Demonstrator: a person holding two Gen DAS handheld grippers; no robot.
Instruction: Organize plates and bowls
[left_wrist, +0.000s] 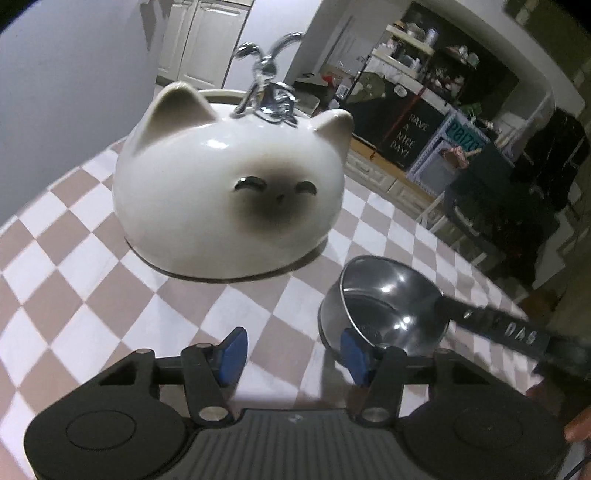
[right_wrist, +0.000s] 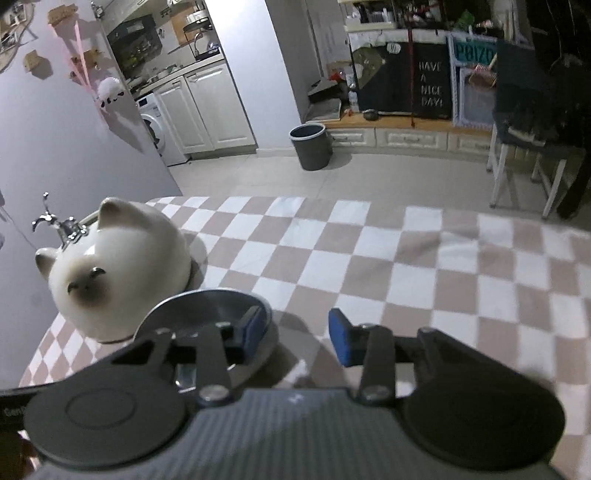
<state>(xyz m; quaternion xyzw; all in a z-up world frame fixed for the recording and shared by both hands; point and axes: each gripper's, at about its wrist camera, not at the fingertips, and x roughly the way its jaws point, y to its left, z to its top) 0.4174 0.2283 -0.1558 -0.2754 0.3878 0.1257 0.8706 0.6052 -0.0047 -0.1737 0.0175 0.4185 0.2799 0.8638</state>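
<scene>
**Steel bowl: both grippers converging, neither gripping**

Steel bowl (left_wrist: 384, 306) sits upright on the checkered tablecloth (left_wrist: 92, 295), just beside the upside-down cat-face bowl (left_wrist: 229, 192). Left gripper (left_wrist: 291, 356): jaws apart, nothing clamped; its right pad overlaps the bowl's near rim, contact unclear. Right gripper (right_wrist: 295, 334): jaws apart, bowl wall not between them, left finger over the rim.

Risks, as I judge them:
- Thin, slick rim: an off-centre pinch could let it slip or tip.
- Both grippers crowd one bowl, so they could collide.
- A nudge could knock steel against ceramic.

Cloth looks soft and could bunch. Dim kitchen behind, with a bin (right_wrist: 312, 146) on the tiled floor.
</scene>
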